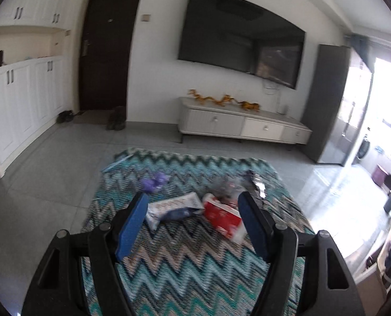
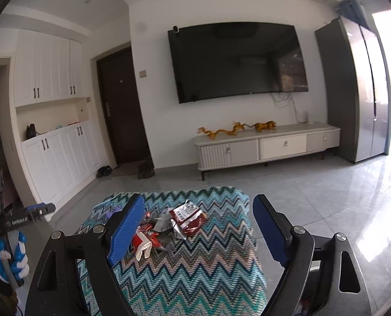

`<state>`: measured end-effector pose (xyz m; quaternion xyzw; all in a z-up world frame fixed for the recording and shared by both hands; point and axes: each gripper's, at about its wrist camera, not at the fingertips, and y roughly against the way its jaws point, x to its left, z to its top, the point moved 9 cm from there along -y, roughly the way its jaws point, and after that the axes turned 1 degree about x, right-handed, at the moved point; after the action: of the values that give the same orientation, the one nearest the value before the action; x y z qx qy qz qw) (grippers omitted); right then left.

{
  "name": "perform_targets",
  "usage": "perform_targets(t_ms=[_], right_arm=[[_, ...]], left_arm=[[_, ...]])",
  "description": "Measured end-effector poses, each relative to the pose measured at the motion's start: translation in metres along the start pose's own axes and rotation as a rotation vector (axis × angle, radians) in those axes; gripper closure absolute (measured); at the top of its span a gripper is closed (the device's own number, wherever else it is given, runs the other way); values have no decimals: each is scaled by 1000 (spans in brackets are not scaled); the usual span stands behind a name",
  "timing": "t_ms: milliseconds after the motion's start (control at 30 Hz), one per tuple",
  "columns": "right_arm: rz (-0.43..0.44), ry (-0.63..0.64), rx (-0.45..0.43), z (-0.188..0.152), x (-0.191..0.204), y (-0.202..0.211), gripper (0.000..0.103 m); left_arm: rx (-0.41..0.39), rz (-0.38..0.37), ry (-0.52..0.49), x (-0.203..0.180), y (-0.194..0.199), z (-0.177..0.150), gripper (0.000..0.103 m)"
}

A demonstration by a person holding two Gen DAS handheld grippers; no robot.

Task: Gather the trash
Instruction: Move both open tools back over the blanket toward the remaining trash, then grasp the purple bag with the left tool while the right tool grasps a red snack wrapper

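Note:
Trash lies on a table covered with a teal zigzag cloth (image 1: 184, 271). In the left wrist view I see a white and blue wrapper (image 1: 173, 208), a red and white carton (image 1: 221, 217), a crumpled clear wrapper (image 1: 225, 188), a shiny foil wrapper (image 1: 256, 183) and a purple scrap (image 1: 154, 181). My left gripper (image 1: 192, 213) is open above the wrapper and carton, holding nothing. In the right wrist view a dark red foil packet (image 2: 187, 217) and the red and white carton (image 2: 142, 242) lie on the cloth (image 2: 195, 276). My right gripper (image 2: 199, 225) is open and empty above them.
A white TV cabinet (image 2: 266, 147) stands against the far wall under a wall-mounted TV (image 2: 237, 60). White cupboards (image 2: 55, 155) line the left wall beside a dark door (image 2: 121, 105). A tall grey fridge (image 2: 353, 92) stands at right. The left gripper (image 2: 24, 217) shows at the right view's left edge.

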<state>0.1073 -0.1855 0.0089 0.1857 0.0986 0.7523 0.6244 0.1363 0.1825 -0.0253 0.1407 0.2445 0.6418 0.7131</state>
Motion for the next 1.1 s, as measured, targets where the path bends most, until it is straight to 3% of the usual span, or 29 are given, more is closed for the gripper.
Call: perform_targets(t_ms=[300,700,833,1100], right_arm=[[33,18,138,-24,17,-97,19],[62,90,355,-71,61,-255,19],[53,109,425,-86,71,-292,19],[19,79,494,-99,62,-329,19]], left_arm=[[99,45,25,35,-86,6,33],[310,48,-91,65,-228,-20,33],[381,36,-122,73,-269,-30,33],[456,2,-130,79,-305,-36,34]])
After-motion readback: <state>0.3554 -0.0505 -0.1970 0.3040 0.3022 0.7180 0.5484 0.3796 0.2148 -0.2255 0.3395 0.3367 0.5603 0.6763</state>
